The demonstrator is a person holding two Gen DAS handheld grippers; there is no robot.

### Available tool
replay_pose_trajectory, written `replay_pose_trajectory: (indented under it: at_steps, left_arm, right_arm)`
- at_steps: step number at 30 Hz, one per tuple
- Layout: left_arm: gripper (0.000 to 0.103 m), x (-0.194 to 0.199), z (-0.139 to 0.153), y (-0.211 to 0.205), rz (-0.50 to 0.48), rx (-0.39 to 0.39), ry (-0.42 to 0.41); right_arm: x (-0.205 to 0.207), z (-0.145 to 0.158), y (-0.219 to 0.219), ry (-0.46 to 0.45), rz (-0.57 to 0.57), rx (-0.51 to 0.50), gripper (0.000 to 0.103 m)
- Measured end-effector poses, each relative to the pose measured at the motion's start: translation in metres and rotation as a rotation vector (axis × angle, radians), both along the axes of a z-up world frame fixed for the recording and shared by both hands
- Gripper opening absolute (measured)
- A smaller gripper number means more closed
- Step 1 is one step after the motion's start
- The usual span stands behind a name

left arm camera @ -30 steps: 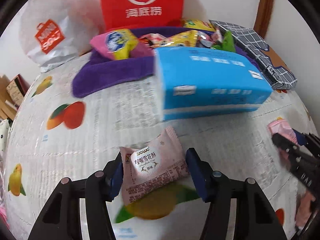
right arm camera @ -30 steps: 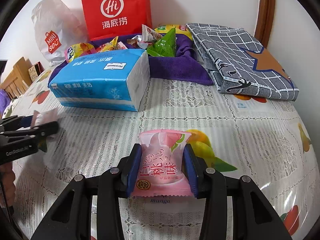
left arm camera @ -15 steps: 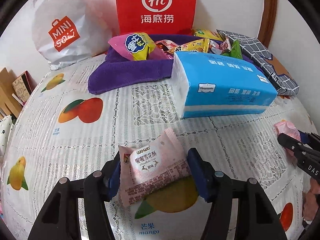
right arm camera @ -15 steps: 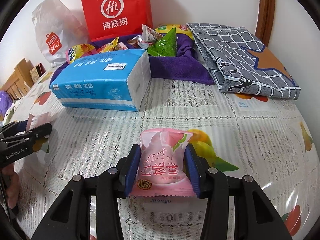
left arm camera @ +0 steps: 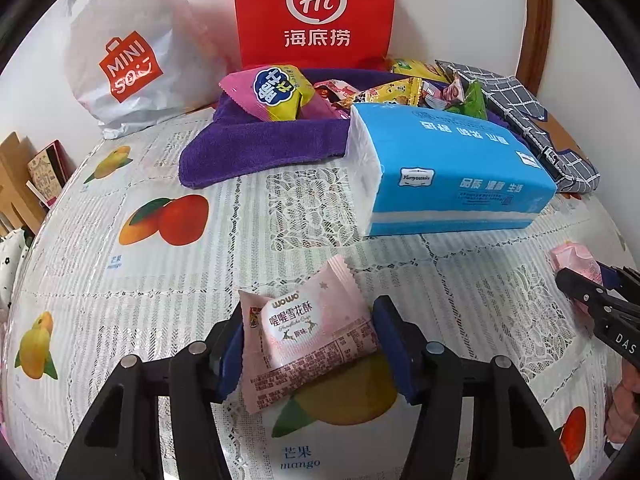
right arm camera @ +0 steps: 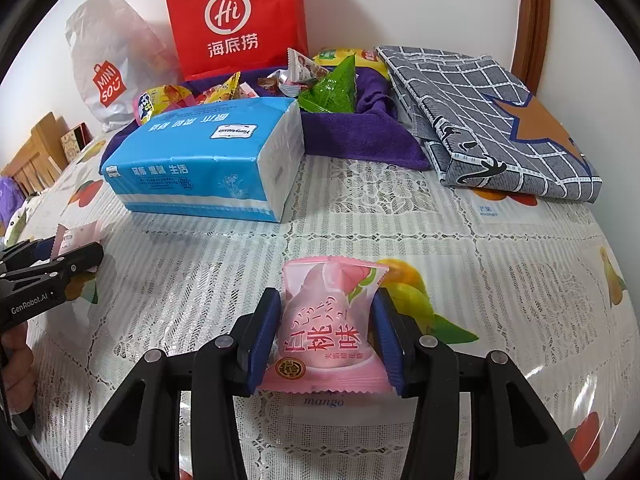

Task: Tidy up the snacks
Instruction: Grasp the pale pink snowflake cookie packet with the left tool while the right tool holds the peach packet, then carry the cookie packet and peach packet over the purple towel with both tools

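Blue tissue pack (right arm camera: 208, 164) blocks direct path to purple towel (right arm camera: 352, 136); bare desk (right arm camera: 360, 216) free either side.

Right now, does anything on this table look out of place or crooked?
One thing: the pale pink snack packet sits skewed between the left gripper's closing jaws, one corner tilted up toward the blue tissue pack. The peach packet in the right gripper stands straight. Nothing looks spilled or torn.

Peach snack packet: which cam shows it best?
Right wrist. The peach snack packet fills the foreground there, front and print readable, squeezed between the right tongs. The left wrist view catches only a pink corner of it at the right edge, behind the tongs' black fingers.
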State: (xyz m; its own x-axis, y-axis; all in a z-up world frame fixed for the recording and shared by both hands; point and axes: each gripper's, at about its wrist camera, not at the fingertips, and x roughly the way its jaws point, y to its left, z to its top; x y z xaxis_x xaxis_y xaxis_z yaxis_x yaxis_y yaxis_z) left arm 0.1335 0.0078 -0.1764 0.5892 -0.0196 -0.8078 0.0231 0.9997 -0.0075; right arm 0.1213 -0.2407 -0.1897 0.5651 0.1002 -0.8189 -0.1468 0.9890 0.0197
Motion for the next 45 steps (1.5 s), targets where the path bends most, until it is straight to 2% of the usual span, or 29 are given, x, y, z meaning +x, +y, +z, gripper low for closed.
replay_pose_trajectory:
  at_steps: [5,9,15,23,34,45]
  left_arm:
    - [0.050,-0.001,0.001,-0.002,-0.001,-0.005,0.010]
    - [0.045,0.001,0.003,0.000,-0.004,-0.039,0.034]
    - [0.044,-0.001,0.009,0.003,-0.011,-0.088,0.065]
    - [0.044,-0.004,0.047,0.012,-0.025,-0.127,0.053]
    - [0.044,0.018,0.096,0.031,-0.057,-0.104,0.009]
    - [0.044,0.051,0.111,0.037,-0.173,-0.126,0.007]
  right_arm:
    - [0.002,0.000,-0.002,0.000,-0.008,0.003,0.044]
    - [0.002,0.001,-0.001,0.000,-0.027,-0.008,0.043]
    - [0.000,0.016,0.011,-0.004,-0.026,-0.001,0.043]
    - [-0.002,0.048,0.034,-0.035,-0.010,0.010,0.043]
    - [0.011,0.096,0.063,-0.085,-0.044,0.040,0.043]
    - [0.025,0.122,0.079,-0.089,-0.133,0.029,0.043]
